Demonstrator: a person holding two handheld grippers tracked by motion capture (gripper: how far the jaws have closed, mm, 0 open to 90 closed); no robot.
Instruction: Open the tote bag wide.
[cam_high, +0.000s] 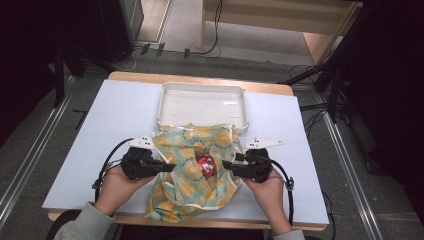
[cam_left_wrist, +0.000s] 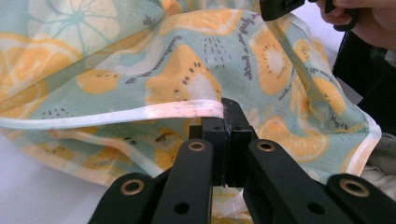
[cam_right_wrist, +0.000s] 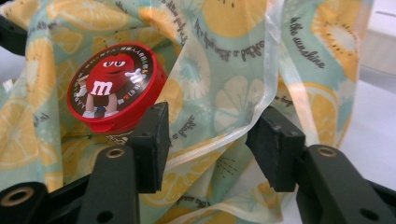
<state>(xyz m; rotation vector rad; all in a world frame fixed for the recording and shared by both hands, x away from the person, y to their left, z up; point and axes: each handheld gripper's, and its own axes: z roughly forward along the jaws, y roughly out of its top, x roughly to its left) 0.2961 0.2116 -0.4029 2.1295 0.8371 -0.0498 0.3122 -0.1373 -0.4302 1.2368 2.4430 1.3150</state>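
A person is sitting at the lower edge of the high view, holding a hand-held gripper in each hand over a white desk (cam_high: 90, 150). A fruit-printed cloth (cam_high: 192, 170) in pale green and orange is lying crumpled at the lower centre of the frame, its near end hanging over the desk's front edge and its far end touching a white tray (cam_high: 202, 102), which is sitting at the upper centre near the desk's far edge.

The left hand-held gripper (cam_high: 167, 166) is reaching in from the left of the frame. In the left gripper view its jaws are standing closed together, pinching the white-trimmed hem of the cloth (cam_left_wrist: 187, 74) at the centre of the frame.

The right hand-held gripper (cam_high: 226, 164) is reaching in from the right. In the right gripper view its jaws are standing wide apart, with a translucent fold of the cloth's edge (cam_right_wrist: 224, 70) lying between them, not clamped.

A round red candy tin (cam_high: 205, 164) is resting on the cloth between the two hand-held grippers; in the right gripper view the red candy tin (cam_right_wrist: 114, 91) is showing at the upper left, just beside the left-hand jaw.

Bare desk surface is lying open on both sides of the cloth, wider toward the left of the frame.
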